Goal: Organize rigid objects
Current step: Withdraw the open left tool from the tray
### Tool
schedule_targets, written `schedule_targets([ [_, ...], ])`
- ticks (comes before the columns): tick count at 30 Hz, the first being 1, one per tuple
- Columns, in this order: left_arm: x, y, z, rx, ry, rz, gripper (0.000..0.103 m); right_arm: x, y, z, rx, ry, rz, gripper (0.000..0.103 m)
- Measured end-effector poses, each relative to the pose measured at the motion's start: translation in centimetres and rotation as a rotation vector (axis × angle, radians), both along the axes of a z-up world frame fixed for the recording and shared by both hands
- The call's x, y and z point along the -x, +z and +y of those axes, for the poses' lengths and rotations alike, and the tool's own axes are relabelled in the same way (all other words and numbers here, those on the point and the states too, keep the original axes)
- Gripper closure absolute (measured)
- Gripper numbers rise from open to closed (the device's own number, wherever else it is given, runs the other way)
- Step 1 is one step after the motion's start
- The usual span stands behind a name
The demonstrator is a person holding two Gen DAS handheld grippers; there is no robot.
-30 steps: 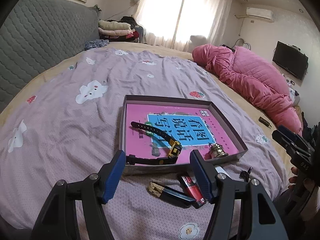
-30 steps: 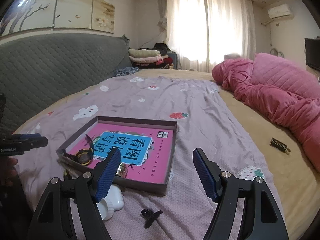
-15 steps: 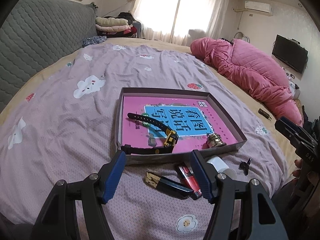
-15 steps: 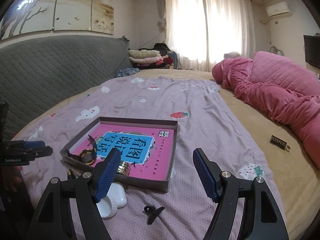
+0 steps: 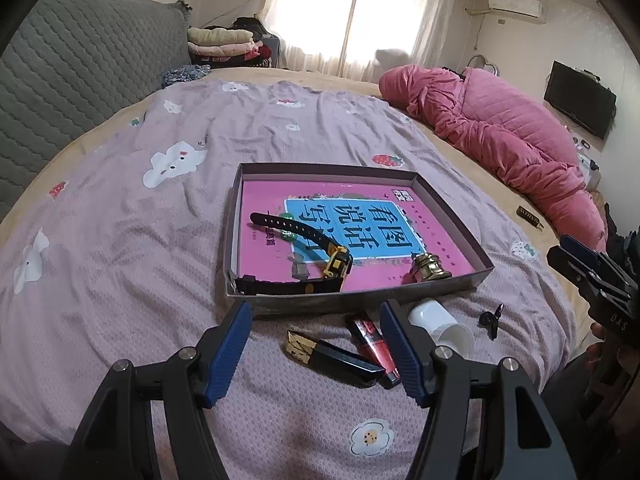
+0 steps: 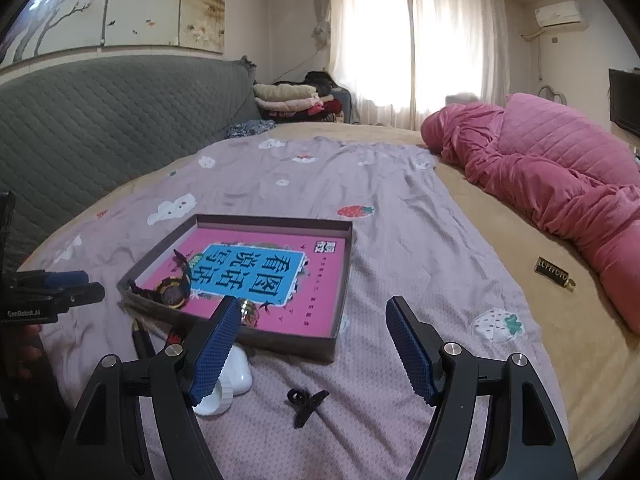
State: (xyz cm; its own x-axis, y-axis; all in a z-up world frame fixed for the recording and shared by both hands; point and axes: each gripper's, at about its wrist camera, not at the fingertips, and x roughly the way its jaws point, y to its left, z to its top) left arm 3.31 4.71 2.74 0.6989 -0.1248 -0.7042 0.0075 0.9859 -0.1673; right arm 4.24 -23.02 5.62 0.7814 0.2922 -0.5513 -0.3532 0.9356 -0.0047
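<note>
A shallow cardboard box (image 5: 448, 216) (image 6: 340, 280) lies on the bed with a pink and blue book in its bottom. On the book lie a black and yellow watch (image 5: 338, 266) (image 6: 172, 292) and a small brass bell (image 5: 430, 268). In front of the box lie a black and gold bar (image 5: 332, 356), a red lighter (image 5: 372, 340), a white bottle (image 5: 440, 322) (image 6: 228, 384) and a black hair clip (image 5: 492, 318) (image 6: 304, 400). My left gripper (image 5: 316, 346) is open above the bar and lighter. My right gripper (image 6: 312, 346) is open above the clip.
A lilac sheet (image 5: 120, 240) with cartoon prints covers the bed. A pink quilt (image 5: 500, 144) is heaped at the right. A small black and gold tag (image 6: 554, 272) lies on the tan mattress. A grey headboard (image 6: 100, 120) and folded clothes (image 6: 292, 100) stand at the back.
The left wrist view has drawn slightly back, so the bar, lighter and white bottle show more fully between and beside its fingers. The right gripper has barely moved.
</note>
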Motion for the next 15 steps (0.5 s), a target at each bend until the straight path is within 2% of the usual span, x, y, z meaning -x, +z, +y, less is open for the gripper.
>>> schedule_targets([
  [5, 0.2, -0.3, -0.8, -0.009, -0.018, 0.016, 0.037, 0.1, -0.3, 0.3, 0.028, 0.004, 0.015, 0.027],
  [15, 0.3, -1.5, -1.6, -0.018, -0.023, 0.074, 0.037, 0.3, -2.1, 1.2, 0.059, 0.025, 0.107, 0.027],
])
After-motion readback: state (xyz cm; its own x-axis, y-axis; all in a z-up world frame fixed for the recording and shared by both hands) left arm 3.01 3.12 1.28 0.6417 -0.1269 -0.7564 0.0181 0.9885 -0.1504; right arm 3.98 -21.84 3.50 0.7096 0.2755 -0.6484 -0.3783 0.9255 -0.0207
